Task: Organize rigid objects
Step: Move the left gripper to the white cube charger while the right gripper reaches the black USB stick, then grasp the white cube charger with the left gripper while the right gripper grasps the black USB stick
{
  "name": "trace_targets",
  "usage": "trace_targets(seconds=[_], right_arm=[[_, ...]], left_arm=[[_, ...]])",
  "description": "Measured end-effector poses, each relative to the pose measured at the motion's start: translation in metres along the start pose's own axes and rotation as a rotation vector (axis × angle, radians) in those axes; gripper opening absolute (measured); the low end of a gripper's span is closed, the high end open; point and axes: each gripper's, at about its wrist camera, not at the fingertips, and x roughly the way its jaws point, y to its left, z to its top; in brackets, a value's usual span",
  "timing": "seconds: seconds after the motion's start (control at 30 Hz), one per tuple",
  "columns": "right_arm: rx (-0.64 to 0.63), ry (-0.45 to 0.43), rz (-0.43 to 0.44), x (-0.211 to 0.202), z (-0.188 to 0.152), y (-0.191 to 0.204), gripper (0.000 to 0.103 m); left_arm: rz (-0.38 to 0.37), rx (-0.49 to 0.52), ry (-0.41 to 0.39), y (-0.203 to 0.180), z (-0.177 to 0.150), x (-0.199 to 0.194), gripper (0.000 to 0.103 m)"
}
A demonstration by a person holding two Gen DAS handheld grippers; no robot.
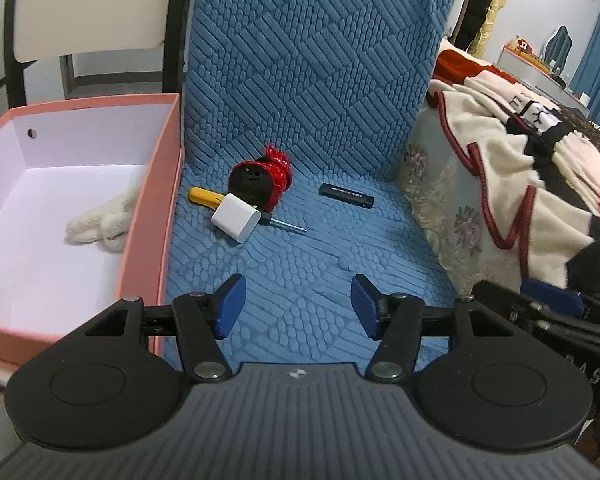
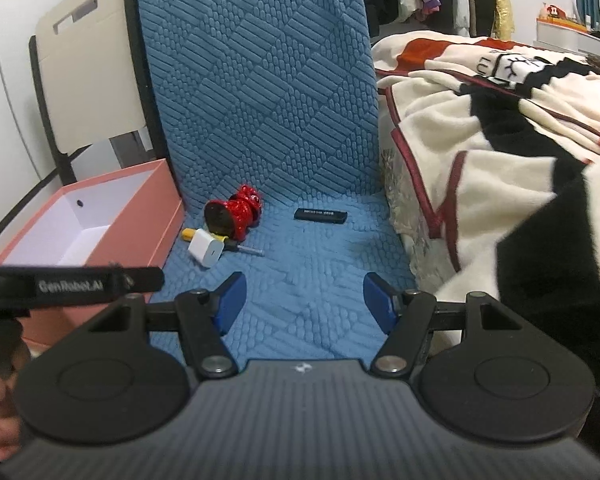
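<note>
On the blue quilted seat cover (image 1: 300,264) lie a red and black figurine (image 1: 262,178), a white charger block (image 1: 236,218), a yellow-handled screwdriver (image 1: 208,197) under it, and a black stick-shaped device (image 1: 347,195). My left gripper (image 1: 298,306) hovers open in front of them, nothing between its blue pads. In the right wrist view the same figurine (image 2: 236,214), charger (image 2: 206,253), screwdriver (image 2: 188,235) and black device (image 2: 320,215) show ahead of my right gripper (image 2: 304,304), which is open and empty too.
A pink box (image 1: 156,216) with a white inside stands left of the seat, a white plush toy (image 1: 100,224) in it. A cream, red and black blanket (image 1: 520,168) on a bed crowds the right side. A folding chair (image 2: 84,72) stands behind the box.
</note>
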Motion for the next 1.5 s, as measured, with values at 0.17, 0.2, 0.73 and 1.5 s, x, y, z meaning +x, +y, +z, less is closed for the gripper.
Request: trace_targets(seconds=[0.17, 0.2, 0.73, 1.5], right_arm=[[0.027, -0.007, -0.021, 0.044, 0.009, -0.002, 0.067], [0.022, -0.001, -0.025, 0.051, 0.012, -0.002, 0.067], [0.039, 0.014, 0.043, 0.141, 0.027, -0.026, 0.067], [0.038, 0.149, -0.084, 0.29, 0.054, -0.019, 0.092]], left_arm=[[0.002, -0.046, 0.011, 0.01, 0.001, 0.048, 0.067], [0.005, -0.048, 0.007, 0.01, 0.001, 0.055, 0.067], [0.082, -0.014, -0.039, 0.01, 0.018, 0.132, 0.07], [0.259, 0.067, -0.02, 0.041, 0.048, 0.193, 0.07]])
